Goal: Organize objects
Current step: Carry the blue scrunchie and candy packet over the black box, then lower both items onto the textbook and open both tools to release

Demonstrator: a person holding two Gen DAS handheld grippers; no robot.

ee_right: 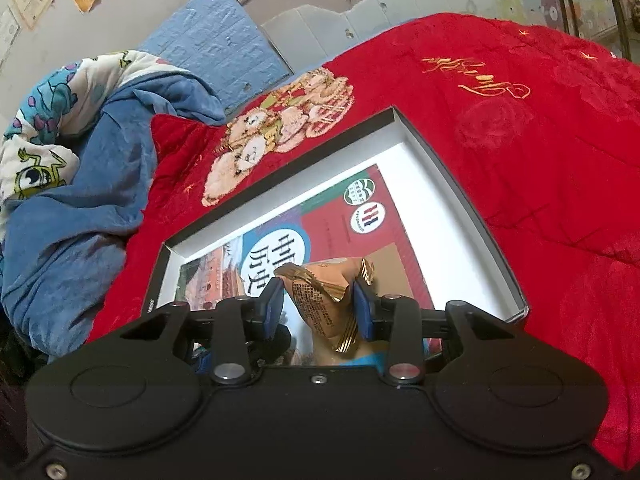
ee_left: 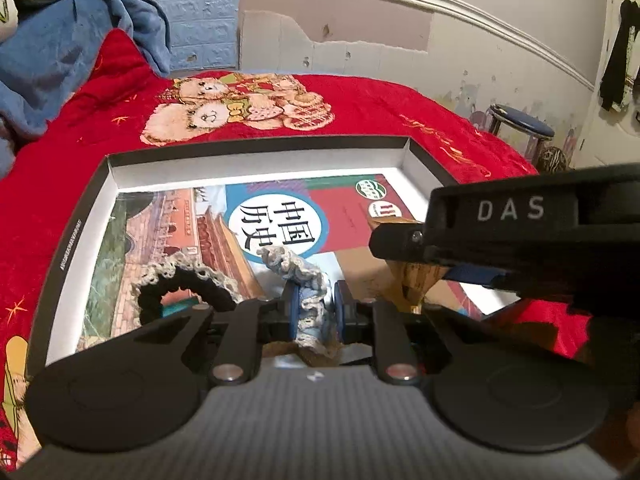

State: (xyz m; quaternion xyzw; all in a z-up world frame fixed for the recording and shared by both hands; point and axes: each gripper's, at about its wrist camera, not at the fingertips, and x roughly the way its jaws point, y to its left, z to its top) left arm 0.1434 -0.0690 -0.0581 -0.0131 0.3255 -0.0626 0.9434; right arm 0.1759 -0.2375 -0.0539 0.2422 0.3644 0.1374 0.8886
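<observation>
The book (ee_left: 304,216) in the box (ee_left: 256,148) has big black Chinese words on a white circle: 中国历史. In the left camera they look upside down. Near its far right corner are two small round badges, one green and one white, but their tiny words are too small to read. The black gripper (ee_left: 404,280) on the right has white letters on its side: DAS. The red blanket (ee_right: 540,128) has gold curly writing that cannot be read.
</observation>
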